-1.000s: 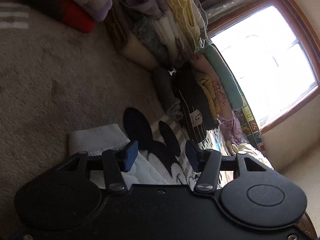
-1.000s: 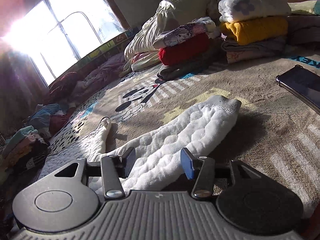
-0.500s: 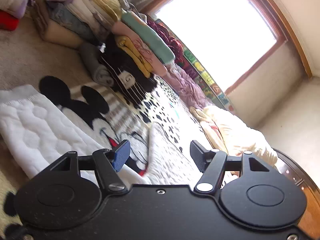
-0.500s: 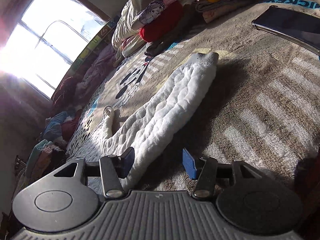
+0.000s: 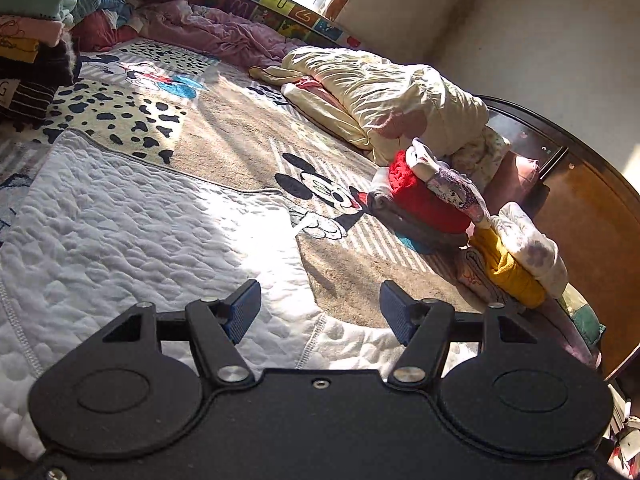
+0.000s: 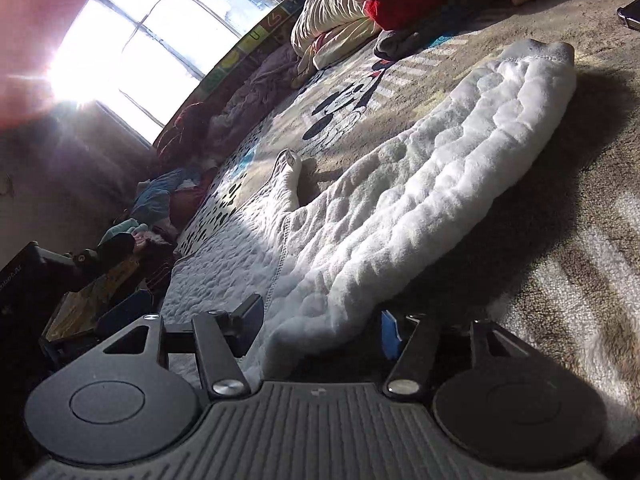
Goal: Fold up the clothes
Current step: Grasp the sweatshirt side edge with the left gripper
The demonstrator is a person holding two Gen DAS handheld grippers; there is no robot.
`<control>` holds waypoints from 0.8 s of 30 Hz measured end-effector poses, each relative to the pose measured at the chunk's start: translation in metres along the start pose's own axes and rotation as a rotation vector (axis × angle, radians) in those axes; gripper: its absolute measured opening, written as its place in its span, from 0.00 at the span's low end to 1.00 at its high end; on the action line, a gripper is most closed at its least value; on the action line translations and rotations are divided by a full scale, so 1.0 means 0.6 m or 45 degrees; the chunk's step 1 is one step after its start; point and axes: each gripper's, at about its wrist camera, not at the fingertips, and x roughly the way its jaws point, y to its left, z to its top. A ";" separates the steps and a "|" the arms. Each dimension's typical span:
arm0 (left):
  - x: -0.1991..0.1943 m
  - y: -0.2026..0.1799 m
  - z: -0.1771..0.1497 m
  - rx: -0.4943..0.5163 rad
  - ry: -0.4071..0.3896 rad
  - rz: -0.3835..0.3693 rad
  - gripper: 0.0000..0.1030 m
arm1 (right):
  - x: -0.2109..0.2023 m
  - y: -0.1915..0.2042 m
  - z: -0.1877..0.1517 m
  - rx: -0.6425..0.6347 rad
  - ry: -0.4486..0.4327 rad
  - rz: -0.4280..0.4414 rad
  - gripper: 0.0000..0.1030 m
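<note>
**Both grippers low over the white quilted top**

On my far left sits a stack of folded clothes (image 5: pixel 32 36) at the blanket's edge. My left gripper (image 5: pixel 318 312) hovers over the white quilted garment (image 5: pixel 132 240), which lies spread flat on the cartoon-mouse blanket (image 5: pixel 240 136); its jaws are spread wide with nothing between them. Further right I see a pale yellow bundle (image 5: pixel 384 96), then a red folded item (image 5: pixel 424 196) in a small pile, and a yellow one (image 5: pixel 508 268) beside it.

My right gripper (image 6: pixel 320 326) is at the garment's near edge, jaws spread either side of a bunched fold of white fabric, not pinching it. One sleeve (image 6: pixel 480 128) stretches away to the right, its cuff (image 6: pixel 540 50) resting on the blanket.
</note>
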 end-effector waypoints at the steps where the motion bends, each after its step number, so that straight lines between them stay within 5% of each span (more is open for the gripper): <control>1: 0.018 -0.012 0.010 0.034 0.021 0.014 0.63 | 0.001 0.002 0.002 -0.023 -0.013 -0.006 0.54; 11: 0.216 -0.091 0.060 0.406 0.256 0.253 0.57 | 0.007 0.000 0.012 -0.210 -0.049 -0.020 0.49; 17: 0.298 -0.091 0.065 0.445 0.354 0.373 0.41 | 0.004 0.005 0.022 -0.312 -0.072 -0.016 0.49; 20: 0.315 -0.085 0.064 0.472 0.370 0.420 0.16 | 0.002 0.010 0.023 -0.356 -0.080 -0.010 0.49; 24: 0.294 -0.061 0.079 0.394 0.317 0.388 0.06 | 0.002 0.024 0.021 -0.426 -0.089 0.013 0.49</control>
